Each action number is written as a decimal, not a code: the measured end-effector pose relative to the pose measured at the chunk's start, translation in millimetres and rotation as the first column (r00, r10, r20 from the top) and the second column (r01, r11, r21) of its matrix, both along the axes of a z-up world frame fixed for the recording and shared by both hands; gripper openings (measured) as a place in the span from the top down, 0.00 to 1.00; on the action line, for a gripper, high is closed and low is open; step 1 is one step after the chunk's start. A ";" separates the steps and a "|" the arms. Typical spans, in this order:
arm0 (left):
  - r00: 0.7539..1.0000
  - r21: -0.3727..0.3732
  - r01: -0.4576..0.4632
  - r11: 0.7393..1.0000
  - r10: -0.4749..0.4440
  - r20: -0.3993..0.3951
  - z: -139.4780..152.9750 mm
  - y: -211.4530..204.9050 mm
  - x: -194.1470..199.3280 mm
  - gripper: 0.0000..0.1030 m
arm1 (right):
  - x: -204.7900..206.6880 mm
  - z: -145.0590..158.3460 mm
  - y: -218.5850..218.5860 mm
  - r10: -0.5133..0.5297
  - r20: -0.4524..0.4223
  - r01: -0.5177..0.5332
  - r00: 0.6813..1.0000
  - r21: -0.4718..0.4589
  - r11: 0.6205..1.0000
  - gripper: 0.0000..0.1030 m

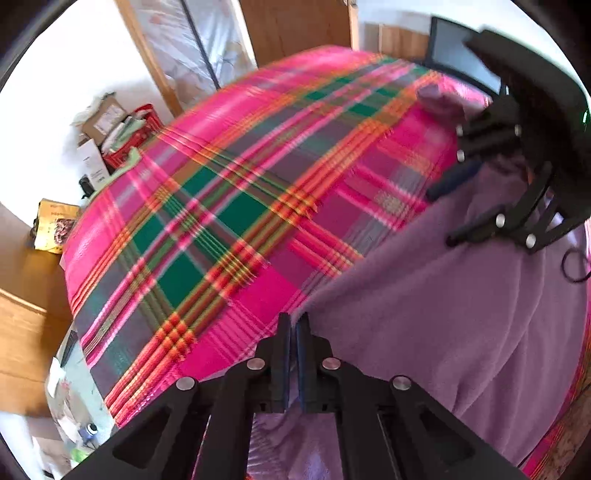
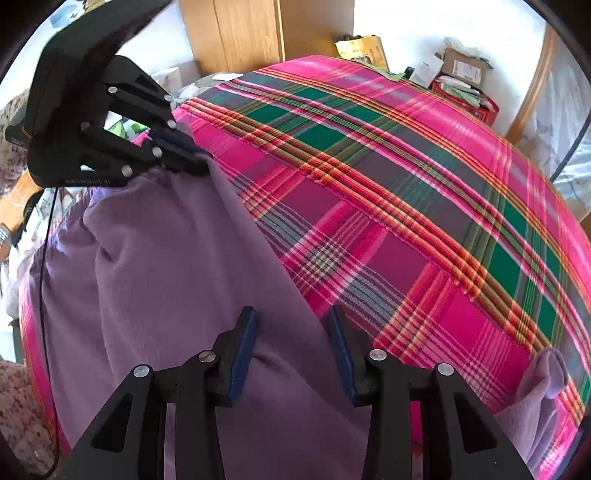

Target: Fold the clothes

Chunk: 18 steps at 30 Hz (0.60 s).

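Purple garment (image 2: 177,266), plaid bedspread (image 1: 229,206), wooden wardrobe (image 2: 236,33)

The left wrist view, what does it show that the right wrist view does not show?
Only the left wrist view shows the dark screen behind the bed.

Only the right wrist view shows the right gripper open over the purple garment, and a brown cardboard box.

Both show the plaid bedcover, the garment and the left gripper shut on its edge.
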State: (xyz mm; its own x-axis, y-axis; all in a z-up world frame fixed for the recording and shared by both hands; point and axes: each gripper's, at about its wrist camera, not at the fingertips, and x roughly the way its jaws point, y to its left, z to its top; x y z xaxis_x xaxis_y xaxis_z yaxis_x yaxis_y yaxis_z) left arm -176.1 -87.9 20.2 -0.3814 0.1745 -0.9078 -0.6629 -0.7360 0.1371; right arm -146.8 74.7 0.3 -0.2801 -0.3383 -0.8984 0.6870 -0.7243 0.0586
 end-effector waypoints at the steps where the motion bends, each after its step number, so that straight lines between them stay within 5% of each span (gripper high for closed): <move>1: 1.000 0.009 -0.005 1.000 0.005 -0.003 2.4 -2.5 -0.2 0.97 | 0.6 0.1 -0.2 0.002 0.000 -0.002 1.000 0.004 1.000 0.59; 11: 0.998 0.056 -0.041 0.998 0.044 -0.047 11.9 -21.4 -1.1 0.97 | -2.9 1.6 4.8 -0.008 0.022 0.007 1.000 0.036 0.999 0.62; 12: 0.997 0.057 -0.049 0.997 0.052 -0.052 12.1 -22.4 -1.5 0.97 | -2.5 2.9 4.0 -0.003 0.017 0.002 1.000 0.038 0.999 0.65; 14: 0.996 0.067 -0.067 0.996 0.070 -0.057 15.3 -24.7 2.4 0.97 | -1.2 6.0 1.3 0.012 0.003 -0.012 1.000 0.042 0.999 0.90; 18: 0.992 0.078 -0.104 0.992 0.109 -0.068 18.1 -34.0 0.3 0.97 | 1.4 12.3 -4.3 0.043 -0.027 -0.041 0.999 0.050 0.998 0.96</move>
